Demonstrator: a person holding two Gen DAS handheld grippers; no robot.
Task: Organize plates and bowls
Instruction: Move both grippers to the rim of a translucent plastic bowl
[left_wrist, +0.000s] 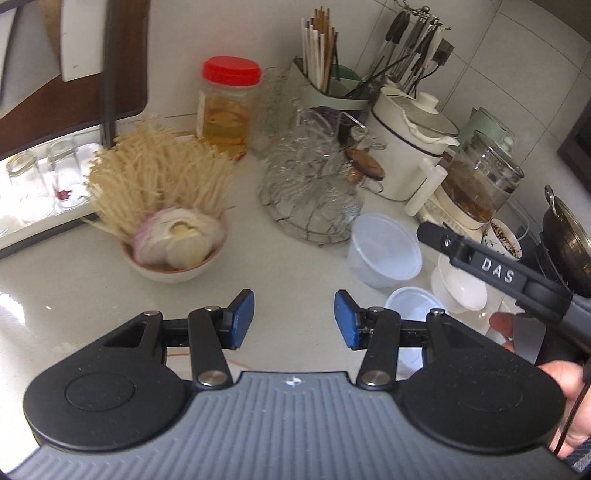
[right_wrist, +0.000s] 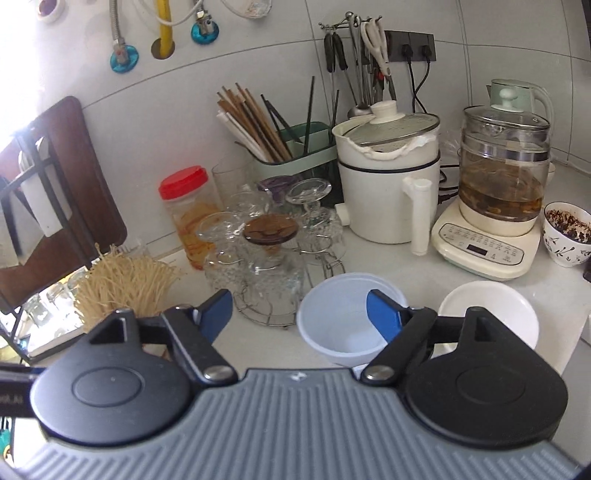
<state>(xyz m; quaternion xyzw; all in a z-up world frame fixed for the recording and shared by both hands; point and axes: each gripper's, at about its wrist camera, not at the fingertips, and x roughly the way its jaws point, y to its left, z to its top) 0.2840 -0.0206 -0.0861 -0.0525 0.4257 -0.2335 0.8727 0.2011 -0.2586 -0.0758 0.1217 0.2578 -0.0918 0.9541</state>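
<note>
right wrist view: the right gripper (right_wrist: 299, 314) has its jaws wide apart and holds nothing. in the lower middle of the frame its right blue pad is in front of the translucent plastic bowl (right_wrist: 332, 328), maybe over the inside of it, and the left pad is outside, near the wire rack of glasses (right_wrist: 269, 258). whether the pad touches the rim i cannot tell. the white ceramic bowl (right_wrist: 487, 306) stands just beside it, at lower right, and a patterned cup (right_wrist: 565, 240) with dark residue is at the right edge, near the kettle base (right_wrist: 484, 251).

in the left wrist view the left gripper (left_wrist: 294, 319) is also wide and empty, above bare countertop (left_wrist: 277, 258) in the lower middle. the bowl with noodles and onion (left_wrist: 173, 266) is at middle left. the plastic bowl is at middle right, with a second plastic container (left_wrist: 413, 306) below it.

i judge this is the approach step: the right gripper is lining up on the plastic bowl, and nothing is stacked yet. the next move calls for bringing one pad inside and one outside the thin wall, then closing softly, because such a light bowl may slide or bend. the glasses are close, so the left pad needs care
</note>
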